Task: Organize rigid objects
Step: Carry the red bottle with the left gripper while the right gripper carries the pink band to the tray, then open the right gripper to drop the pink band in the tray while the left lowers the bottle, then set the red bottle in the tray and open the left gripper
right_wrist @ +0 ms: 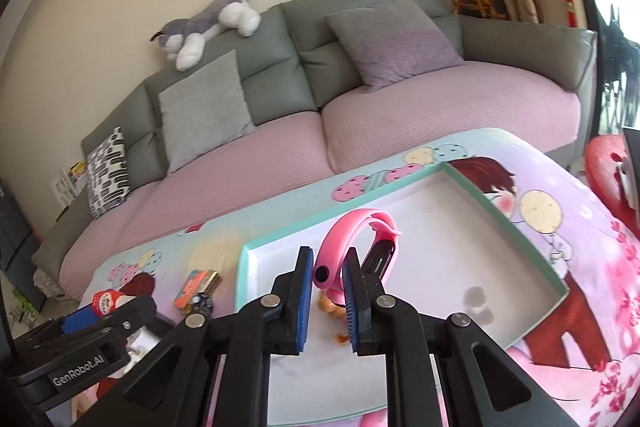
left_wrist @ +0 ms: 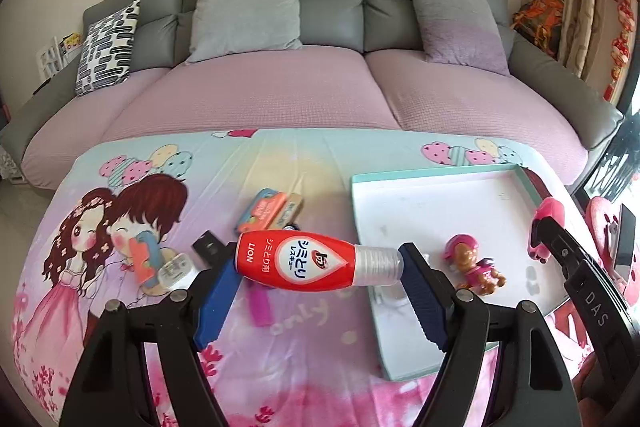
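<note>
Holding the bottle (left_wrist: 310, 261) end to end, your left gripper (left_wrist: 316, 267) hangs over the cloth (left_wrist: 280, 163) beside the tray (left_wrist: 436, 179). Your right gripper (right_wrist: 327, 277) pinches the pink band (right_wrist: 360, 227) above the tray, with the toy pup (left_wrist: 476, 263) lying inside.

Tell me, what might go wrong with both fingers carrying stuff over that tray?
The red bottle is pinched only end to end, base and clear cap, so it could swivel or pop out. The pink wristband hangs from a small pinch and may slip down onto the toy pup already in the tray. Both hands are close together and could bump.
</note>
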Available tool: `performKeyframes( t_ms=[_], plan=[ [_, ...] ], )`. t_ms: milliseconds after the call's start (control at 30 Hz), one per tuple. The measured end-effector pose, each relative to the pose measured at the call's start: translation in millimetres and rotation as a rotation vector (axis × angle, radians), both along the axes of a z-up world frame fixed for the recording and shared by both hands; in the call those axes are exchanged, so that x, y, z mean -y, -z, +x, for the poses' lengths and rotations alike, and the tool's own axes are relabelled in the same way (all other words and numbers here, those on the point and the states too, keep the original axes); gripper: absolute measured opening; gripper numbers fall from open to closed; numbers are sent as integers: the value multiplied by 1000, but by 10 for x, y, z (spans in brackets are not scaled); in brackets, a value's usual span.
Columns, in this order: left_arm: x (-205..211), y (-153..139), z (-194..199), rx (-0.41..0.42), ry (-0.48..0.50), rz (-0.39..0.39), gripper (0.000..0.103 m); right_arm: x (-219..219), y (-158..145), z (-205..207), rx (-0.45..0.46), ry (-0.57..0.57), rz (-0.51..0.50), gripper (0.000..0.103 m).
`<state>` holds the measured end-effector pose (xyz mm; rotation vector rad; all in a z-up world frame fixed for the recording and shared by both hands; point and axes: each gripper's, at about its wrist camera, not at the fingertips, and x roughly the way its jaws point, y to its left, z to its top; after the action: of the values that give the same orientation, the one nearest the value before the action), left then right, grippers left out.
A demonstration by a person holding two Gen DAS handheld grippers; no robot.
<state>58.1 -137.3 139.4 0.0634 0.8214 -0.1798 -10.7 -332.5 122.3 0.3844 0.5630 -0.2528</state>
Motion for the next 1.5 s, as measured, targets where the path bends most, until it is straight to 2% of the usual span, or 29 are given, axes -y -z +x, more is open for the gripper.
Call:
performKeyframes(
  t_ms=[133,333,533,733,1067,1100,1200,1300,1467,1500],
  plan=[
    [371,45,33,-4,65,-18,79,279,52,-62,-47,97,-14,16],
    [669,376,10,-59,125,-8,79,442,184,-62,-116,140,-16,16],
    [737,662,61,-112,133,7,79,474,405,17,-189,145,5,16],
    [742,809,117,-144,137,5,79,441,525,103,-227,132,10,19],
    [634,789,162,-141,138,-24,80,344,600,219,-260,110,-10,19],
    [616,777,161,-141,139,-27,82,335,605,225,-264,108,-13,21],
    [576,735,154,-129,136,-27,86,315,616,237,-268,109,-15,39],
    [511,679,151,-117,131,-49,86,288,608,251,-267,106,-23,43],
    [393,596,154,-92,109,-64,94,245,609,270,-263,97,-26,57],
    [362,584,154,-90,108,-77,94,240,608,272,-260,96,-22,62]
  ],
)
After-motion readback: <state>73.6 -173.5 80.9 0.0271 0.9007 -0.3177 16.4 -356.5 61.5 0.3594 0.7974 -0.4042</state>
